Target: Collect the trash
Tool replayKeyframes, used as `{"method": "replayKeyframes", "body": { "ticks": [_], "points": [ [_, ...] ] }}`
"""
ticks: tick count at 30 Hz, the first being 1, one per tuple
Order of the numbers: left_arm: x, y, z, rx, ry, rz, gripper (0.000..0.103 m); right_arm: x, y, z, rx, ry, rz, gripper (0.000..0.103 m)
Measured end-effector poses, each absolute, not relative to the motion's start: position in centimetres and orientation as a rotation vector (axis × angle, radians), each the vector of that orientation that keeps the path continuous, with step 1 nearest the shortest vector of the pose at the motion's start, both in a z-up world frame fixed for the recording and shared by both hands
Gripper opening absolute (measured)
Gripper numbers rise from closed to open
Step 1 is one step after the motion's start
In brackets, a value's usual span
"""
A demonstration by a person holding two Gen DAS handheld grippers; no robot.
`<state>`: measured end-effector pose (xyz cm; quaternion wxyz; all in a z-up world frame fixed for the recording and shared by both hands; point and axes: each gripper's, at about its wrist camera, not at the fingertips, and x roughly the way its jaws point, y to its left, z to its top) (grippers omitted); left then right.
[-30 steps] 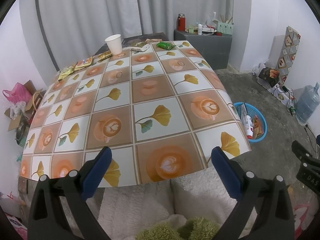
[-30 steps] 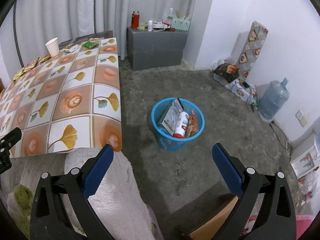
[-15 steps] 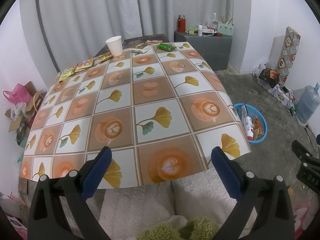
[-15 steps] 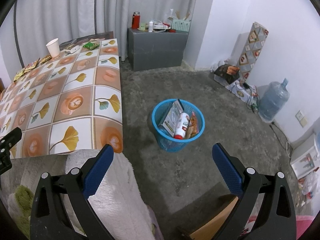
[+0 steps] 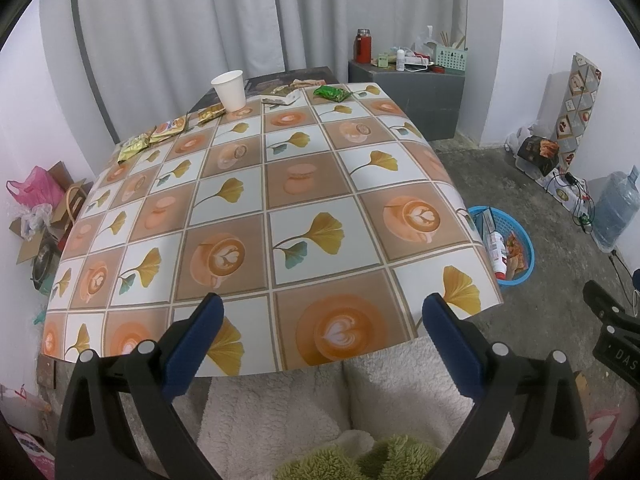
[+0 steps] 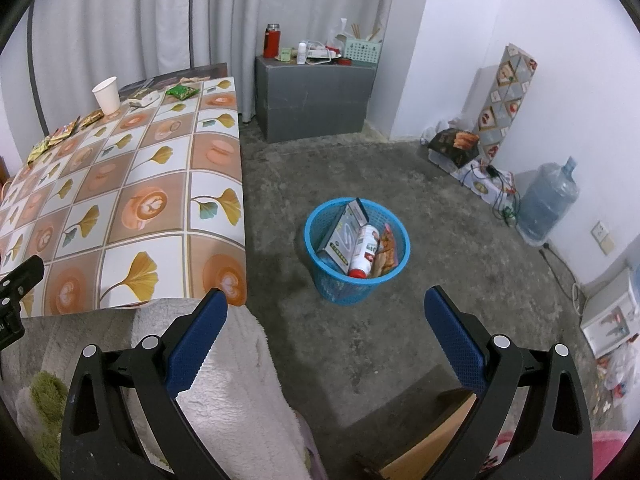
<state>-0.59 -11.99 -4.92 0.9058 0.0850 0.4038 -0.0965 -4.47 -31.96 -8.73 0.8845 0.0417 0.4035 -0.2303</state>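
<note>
Your left gripper [image 5: 318, 330] hangs at the near edge of the table [image 5: 280, 200], jaws wide and holding nothing. All the trash lies far ahead of it along the table's far edge, well apart from the claw. From left to right there are yellow wrappers [image 5: 134, 147] ahead and to its left, an orange packet [image 5: 170, 130], an upright cup [image 5: 229, 90] nearly straight ahead, then a green packet [image 5: 331, 93] just right of centre. Your right gripper [image 6: 326, 326] is also wide and empty. It points at the floor, with the blue bin [image 6: 357, 249] straight ahead of it and near. I judge the left claw the better placed for a straight reach forward across the table, and the right for the drop.
</note>
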Motion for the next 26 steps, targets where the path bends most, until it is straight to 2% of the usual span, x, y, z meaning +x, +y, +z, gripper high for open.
{"method": "replayKeyframes", "body": {
  "ticks": [26],
  "points": [
    [-0.53, -11.57, -4.8, 0.173, 0.839, -0.19, 0.098, -4.49, -31.93, -8.78, 0.087, 0.838, -0.479, 0.095]
  ]
}}
